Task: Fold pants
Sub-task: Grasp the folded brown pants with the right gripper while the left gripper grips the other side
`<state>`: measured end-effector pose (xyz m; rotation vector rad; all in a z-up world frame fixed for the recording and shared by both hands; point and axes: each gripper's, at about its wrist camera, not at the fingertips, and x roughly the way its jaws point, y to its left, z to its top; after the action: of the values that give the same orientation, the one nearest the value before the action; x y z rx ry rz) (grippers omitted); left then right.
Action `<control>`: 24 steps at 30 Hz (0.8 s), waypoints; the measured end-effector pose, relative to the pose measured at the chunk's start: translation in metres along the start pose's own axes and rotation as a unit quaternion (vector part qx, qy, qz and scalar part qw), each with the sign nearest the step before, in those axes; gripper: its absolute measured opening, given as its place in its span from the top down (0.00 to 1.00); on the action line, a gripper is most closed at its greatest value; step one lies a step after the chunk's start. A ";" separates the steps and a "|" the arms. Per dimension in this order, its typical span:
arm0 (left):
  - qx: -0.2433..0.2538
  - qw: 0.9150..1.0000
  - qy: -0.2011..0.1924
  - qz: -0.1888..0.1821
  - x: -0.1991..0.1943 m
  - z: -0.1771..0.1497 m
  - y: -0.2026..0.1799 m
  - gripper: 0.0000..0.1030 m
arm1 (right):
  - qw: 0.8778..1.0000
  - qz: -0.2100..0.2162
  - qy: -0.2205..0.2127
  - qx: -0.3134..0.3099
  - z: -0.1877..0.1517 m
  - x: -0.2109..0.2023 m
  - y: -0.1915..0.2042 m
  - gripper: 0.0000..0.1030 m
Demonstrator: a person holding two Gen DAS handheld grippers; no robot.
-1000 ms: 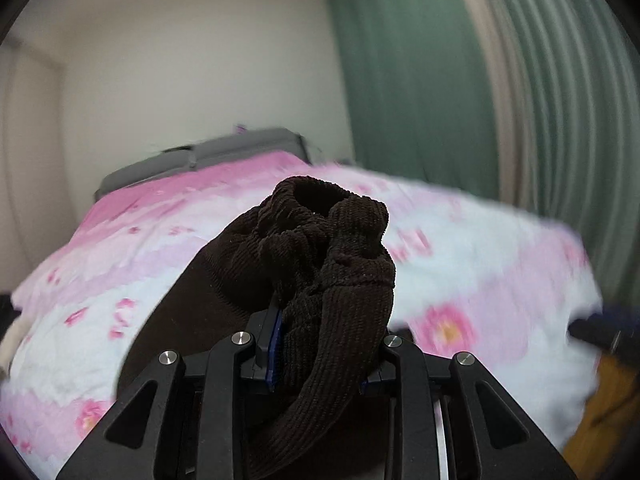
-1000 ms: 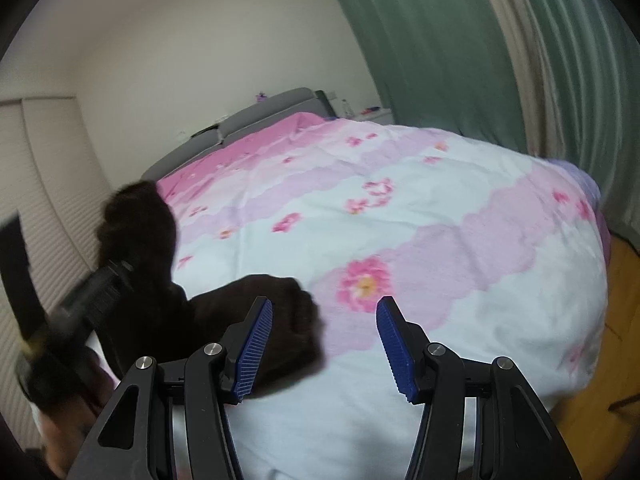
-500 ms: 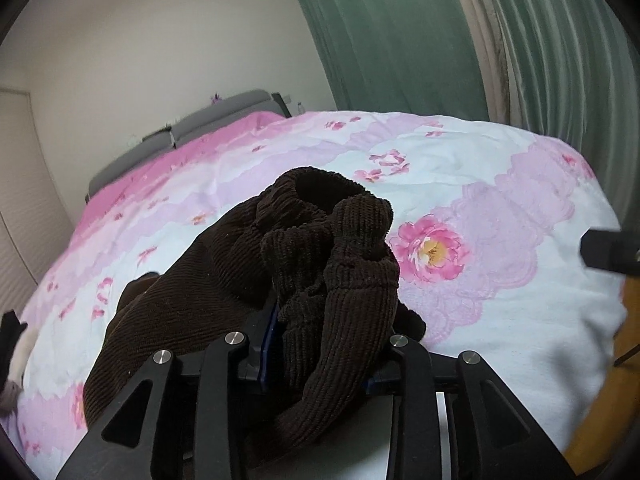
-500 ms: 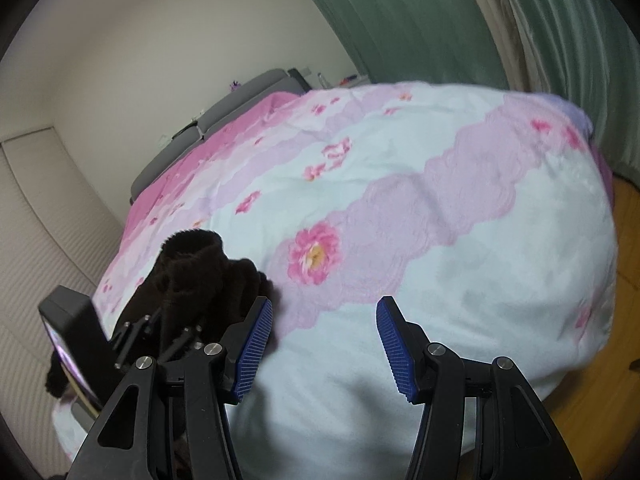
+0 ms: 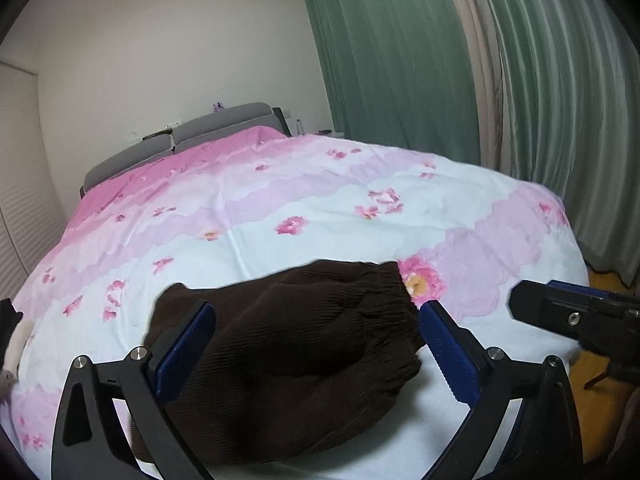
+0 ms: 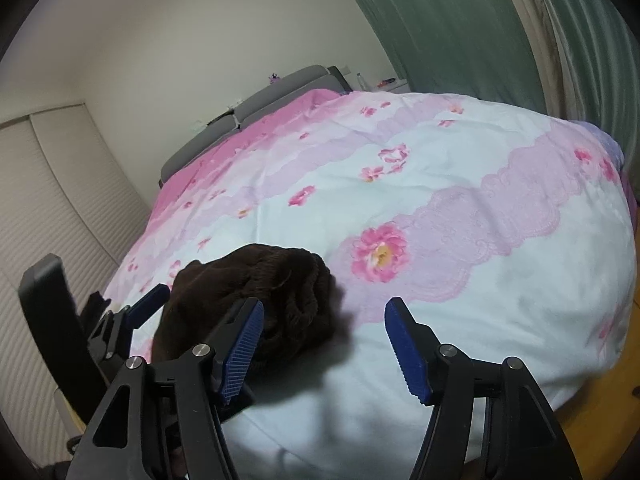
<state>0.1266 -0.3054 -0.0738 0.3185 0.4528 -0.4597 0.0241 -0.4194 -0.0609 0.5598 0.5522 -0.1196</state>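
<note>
The dark brown corduroy pants (image 5: 288, 344) lie in a folded bundle on the pink and white flowered bedspread (image 5: 320, 208), near the bed's front edge. My left gripper (image 5: 316, 348) is open, its blue pads either side of the bundle and just above it. My right gripper (image 6: 324, 348) is open and empty over the bedspread, just right of the pants (image 6: 260, 292). The left gripper also shows at the left of the right wrist view (image 6: 120, 320).
A grey headboard (image 5: 180, 140) stands at the far end of the bed. Green curtains (image 5: 500, 80) hang along the right. White panelled doors (image 6: 60, 200) are at the left. Wooden floor (image 6: 608, 400) shows past the bed's right edge.
My left gripper has opened and let go of the pants, which now lie as a bundle on the bed. My right gripper stayed open and shifted slightly.
</note>
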 end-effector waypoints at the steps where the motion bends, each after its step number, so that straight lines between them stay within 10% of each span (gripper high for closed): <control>1: -0.001 1.000 -0.001 -0.002 -0.003 0.000 0.009 0.00 | 1.000 0.001 -0.001 0.003 0.000 -0.002 0.000 0.38; 12: 0.023 0.991 0.012 -0.129 0.025 0.012 0.134 0.00 | 0.993 0.022 0.063 0.093 -0.022 0.045 0.022 0.35; 24: 0.080 0.933 0.107 -0.335 0.153 0.045 0.196 0.20 | 0.982 -0.055 0.050 0.171 -0.046 0.106 0.044 0.38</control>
<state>0.3608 -0.2107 -0.0724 0.3690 0.7425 -1.1413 0.1040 -0.3529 -0.1288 0.8734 0.6667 -0.2962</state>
